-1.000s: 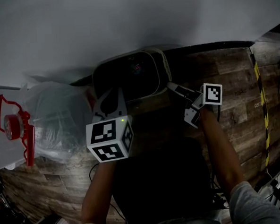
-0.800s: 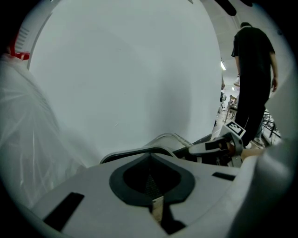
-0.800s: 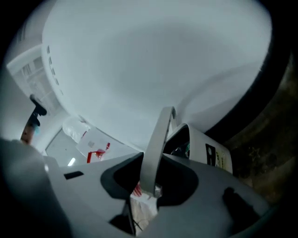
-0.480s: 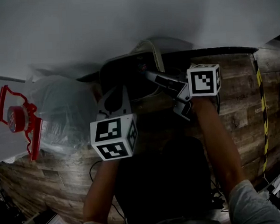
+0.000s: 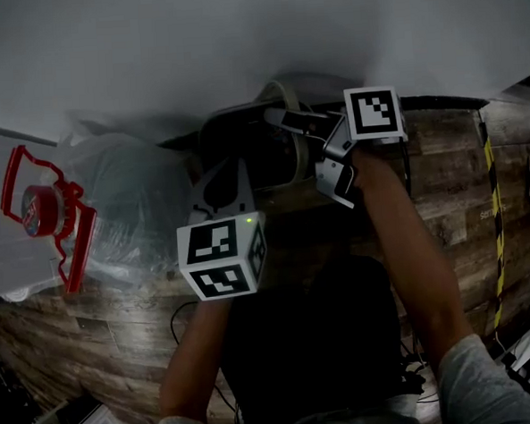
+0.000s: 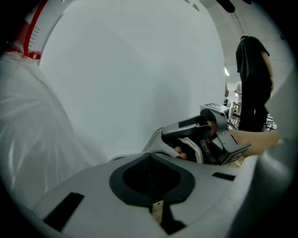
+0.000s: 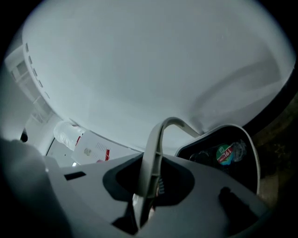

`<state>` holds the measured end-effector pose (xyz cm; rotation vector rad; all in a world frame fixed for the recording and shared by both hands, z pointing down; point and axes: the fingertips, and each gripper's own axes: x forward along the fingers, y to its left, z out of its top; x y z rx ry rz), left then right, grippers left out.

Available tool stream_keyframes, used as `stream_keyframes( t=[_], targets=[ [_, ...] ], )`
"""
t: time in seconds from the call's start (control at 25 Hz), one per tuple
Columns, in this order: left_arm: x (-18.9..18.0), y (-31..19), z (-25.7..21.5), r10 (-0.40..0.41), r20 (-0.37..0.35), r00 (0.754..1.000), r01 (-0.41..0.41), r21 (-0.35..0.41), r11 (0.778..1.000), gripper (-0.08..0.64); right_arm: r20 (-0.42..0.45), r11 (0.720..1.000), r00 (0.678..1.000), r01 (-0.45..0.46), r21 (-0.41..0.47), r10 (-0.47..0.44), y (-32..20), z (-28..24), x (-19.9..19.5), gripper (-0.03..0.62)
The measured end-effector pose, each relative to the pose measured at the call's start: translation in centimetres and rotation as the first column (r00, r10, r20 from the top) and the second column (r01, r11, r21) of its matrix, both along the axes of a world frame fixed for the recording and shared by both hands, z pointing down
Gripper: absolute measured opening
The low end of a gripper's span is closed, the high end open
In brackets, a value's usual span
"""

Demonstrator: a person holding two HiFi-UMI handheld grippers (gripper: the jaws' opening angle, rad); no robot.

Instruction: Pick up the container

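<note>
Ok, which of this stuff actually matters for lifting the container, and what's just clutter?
In the job:
- container
- its handle
- right gripper, jaws just closing, handle between them

Lying about:
- clear plastic bag
- red-framed object
- yellow-black floor tape
- left gripper, holding nothing

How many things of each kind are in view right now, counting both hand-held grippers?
Container: 1
Hand-held gripper: 2 (left hand-held gripper; right hand-held gripper, jaws just closed further, on the container's handle)
Clear plastic bag: 1
Red-framed item: 1
Total: 5
</note>
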<state>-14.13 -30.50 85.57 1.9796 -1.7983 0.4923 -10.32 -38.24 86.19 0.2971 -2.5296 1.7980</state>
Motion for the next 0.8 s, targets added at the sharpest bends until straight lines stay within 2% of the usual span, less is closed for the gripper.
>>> stream_keyframes(
  t=[0.24,0.36,0.48,0.64,0.8],
  targets=[
    [0.2,0.6,-1.7,-0.006,0.003,1.000,0.006,0.022,1.000,0.014,0.049,0.999,0.997,0.051,0.004,-0.051,2.3,-2.1,-2.1,0.052],
    [0.4,1.4,-3.4,-0.001,-0.015,1.000,0.002,0.022,1.000,0.014,-0.026,0.996,0.996,0.090,0.024,-0.090,4.3,-2.3,-2.0,0.051],
    [0.7,2.5,-5.1,-0.009,-0.042,0.999,0.009,-0.007,1.000,0.014,-0.119,0.996,0.989,0.090,-0.006,-0.090,5.6,-2.1,-0.6,0.049],
    [0.6,4.0,-7.6,-0.019,-0.058,0.998,0.015,-0.057,0.998,0.014,-0.139,0.991,0.987,0.064,-0.120,-0.081,7.4,-3.7,1.0,0.049],
    [0.5,4.3,-12.0,-0.038,-0.046,0.998,0.035,-0.077,0.996,0.014,-0.153,0.991,0.984,0.076,-0.107,-0.092,7.7,-8.0,2.6,0.049]
  ],
)
